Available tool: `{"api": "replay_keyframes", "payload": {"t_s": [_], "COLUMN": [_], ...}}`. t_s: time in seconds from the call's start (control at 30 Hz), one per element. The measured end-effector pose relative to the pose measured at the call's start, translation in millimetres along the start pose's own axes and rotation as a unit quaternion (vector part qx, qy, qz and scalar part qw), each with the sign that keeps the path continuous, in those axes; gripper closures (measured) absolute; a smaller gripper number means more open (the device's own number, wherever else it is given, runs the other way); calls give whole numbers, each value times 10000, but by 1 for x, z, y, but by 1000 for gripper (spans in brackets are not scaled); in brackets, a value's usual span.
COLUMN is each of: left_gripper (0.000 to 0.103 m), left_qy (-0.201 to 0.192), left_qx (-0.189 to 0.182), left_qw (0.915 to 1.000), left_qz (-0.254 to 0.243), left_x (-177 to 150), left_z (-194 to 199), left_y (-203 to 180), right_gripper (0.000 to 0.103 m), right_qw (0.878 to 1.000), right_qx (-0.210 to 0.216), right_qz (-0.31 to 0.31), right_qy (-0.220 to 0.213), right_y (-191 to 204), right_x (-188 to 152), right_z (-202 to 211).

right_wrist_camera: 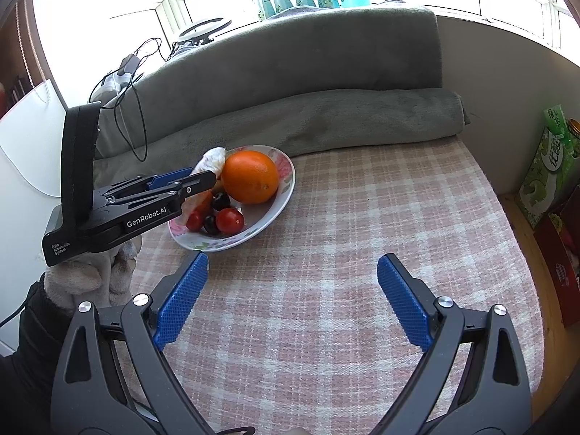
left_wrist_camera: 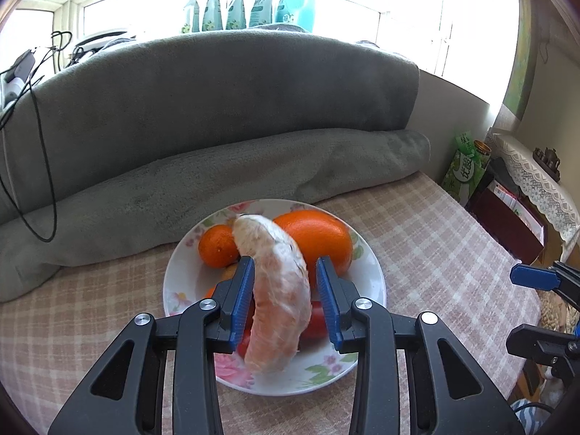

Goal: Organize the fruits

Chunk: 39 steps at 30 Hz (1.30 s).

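A floral white plate on the checked tablecloth holds a large orange, a small mandarin, cherry tomatoes and dark grapes. A peeled pomelo segment stands between the fingers of my left gripper over the plate. The left pad touches it; a gap shows at the right pad, so the jaws stand open. My right gripper is open and empty above the cloth, to the right of the plate.
A grey blanket-covered sofa back and a rolled grey blanket lie behind the plate. Green cartons and a red box stand at the right. Cables hang at the left. The table edge runs along the right.
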<state>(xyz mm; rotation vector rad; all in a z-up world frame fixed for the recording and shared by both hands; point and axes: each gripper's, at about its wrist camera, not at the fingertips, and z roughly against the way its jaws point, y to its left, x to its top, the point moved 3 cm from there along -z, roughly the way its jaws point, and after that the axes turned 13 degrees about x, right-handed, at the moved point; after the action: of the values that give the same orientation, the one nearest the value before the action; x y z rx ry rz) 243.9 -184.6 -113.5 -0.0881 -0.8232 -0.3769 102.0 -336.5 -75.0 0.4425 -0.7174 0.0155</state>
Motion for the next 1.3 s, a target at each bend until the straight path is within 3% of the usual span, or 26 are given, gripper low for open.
{"api": "replay_keyframes", "payload": {"t_s": [0.63,0.73,0.8,0.87,1.17,1.3], "left_gripper": [68,51,49,40,23,23], "left_qy": [-43,-69,-83,-83,-45,-44], "left_qx": [16,-1,11,47,132,207], "left_qw": [10000,9999,9999,9999,9997,9993], "left_qz": [16,75,96,137,224,310], "left_x": [-1,-1,-2,-3,-10,-16], "left_z": [10,13,15,16,30,40], "left_y": [7,9,11,14,25,32], "right_gripper": [7,7,7,7,7,7], "right_qw": [10000,10000,10000,9999,9990,9983], "right_qx": [-19,-39,-48,-57,-277,-356], "right_qz": [40,68,82,111,361,455], "right_qy": [2,3,4,10,1,-39], "right_y": [2,4,5,7,16,21], "right_x": [1,2,2,3,4,6], "right_z": [0,0,0,0,-1,0]}}
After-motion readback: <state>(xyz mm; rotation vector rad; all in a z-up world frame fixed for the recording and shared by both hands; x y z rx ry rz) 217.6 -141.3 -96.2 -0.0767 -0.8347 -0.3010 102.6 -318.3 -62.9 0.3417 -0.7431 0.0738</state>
